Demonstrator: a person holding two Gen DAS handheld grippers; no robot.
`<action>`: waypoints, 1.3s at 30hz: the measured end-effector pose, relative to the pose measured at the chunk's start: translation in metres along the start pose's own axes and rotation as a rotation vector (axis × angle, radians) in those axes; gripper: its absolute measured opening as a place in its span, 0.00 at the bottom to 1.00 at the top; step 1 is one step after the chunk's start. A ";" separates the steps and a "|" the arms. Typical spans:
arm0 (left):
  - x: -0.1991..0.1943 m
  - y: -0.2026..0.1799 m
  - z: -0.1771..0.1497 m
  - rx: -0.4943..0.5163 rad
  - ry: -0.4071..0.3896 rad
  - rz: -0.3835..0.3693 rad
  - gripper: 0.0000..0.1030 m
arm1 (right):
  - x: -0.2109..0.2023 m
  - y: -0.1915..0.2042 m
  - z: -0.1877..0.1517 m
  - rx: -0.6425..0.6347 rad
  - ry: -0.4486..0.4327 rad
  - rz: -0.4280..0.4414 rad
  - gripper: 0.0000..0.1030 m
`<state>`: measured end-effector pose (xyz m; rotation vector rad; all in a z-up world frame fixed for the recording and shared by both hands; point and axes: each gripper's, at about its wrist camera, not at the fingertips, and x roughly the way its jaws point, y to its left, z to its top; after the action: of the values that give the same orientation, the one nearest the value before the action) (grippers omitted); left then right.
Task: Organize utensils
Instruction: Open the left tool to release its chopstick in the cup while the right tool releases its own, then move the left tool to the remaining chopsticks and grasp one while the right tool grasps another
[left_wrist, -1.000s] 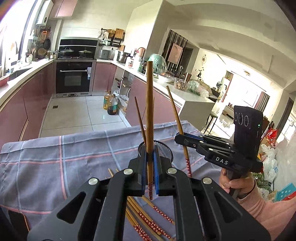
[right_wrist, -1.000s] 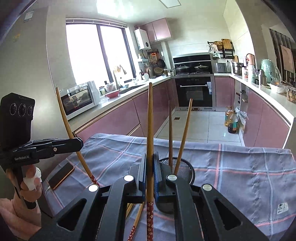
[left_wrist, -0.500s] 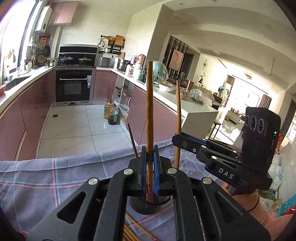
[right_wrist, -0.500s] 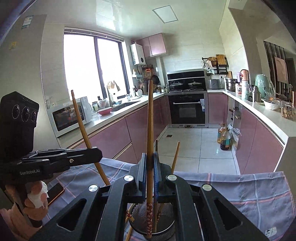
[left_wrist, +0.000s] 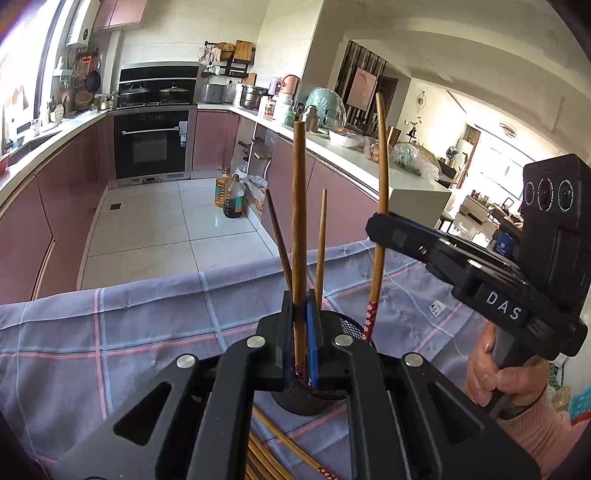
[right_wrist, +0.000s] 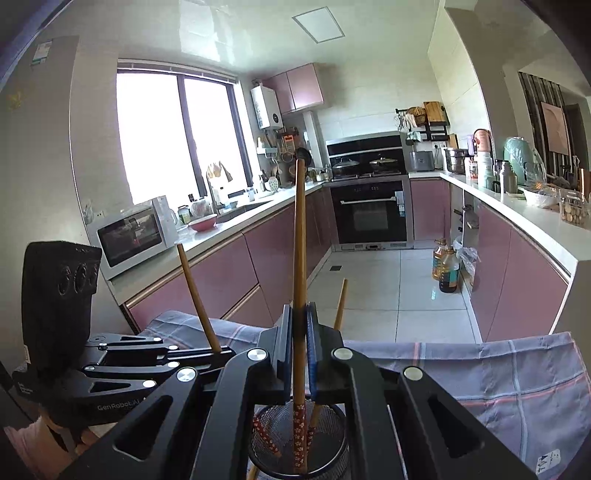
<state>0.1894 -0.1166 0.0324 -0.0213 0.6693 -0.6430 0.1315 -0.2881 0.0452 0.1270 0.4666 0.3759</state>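
two chopsticks poised over the holder

two grippers each clamp a single chopstick upright above a black mesh holder (right_wrist: 299, 446) on a checked cloth (left_wrist: 140, 332) in a pink-fronted kitchen. the left gripper (left_wrist: 301, 343) has its jaws pressed together on a brown chopstick (left_wrist: 298, 221) whose long axis runs nearly straight up and down, patterned red end lowest and sitting at the holder's mouth. the right gripper (right_wrist: 300, 354) pinches its own chopstick (right_wrist: 300, 240) the same way; from its camera the patterned end appears already inside the basket, beside two others leaning there.

seen from the left camera, the right gripper (left_wrist: 384, 229) comes in from the right side, a hand (left_wrist: 495, 376) on its grip, its stick's red tip just at the holder's far rim. the holder lies directly under and just ahead of both sets of fingertips, so the coming move likely turns on letting each stick drop along its own length. the right-hand stick looks deeper in and probably nearer to release. more loose chopsticks (left_wrist: 280, 446) lie flat on the cloth near the holder's base, waiting to be gathered.
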 end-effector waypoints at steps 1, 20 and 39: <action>0.001 0.000 -0.001 0.002 0.006 -0.003 0.07 | 0.004 -0.001 -0.004 0.003 0.027 -0.005 0.06; 0.016 0.009 -0.023 0.003 0.061 0.030 0.21 | 0.026 -0.010 -0.037 0.037 0.200 -0.060 0.22; -0.026 0.046 -0.124 -0.022 0.139 0.176 0.33 | 0.003 0.055 -0.111 -0.089 0.310 0.089 0.34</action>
<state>0.1269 -0.0422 -0.0615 0.0617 0.8027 -0.4700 0.0648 -0.2324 -0.0432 0.0021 0.7501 0.5062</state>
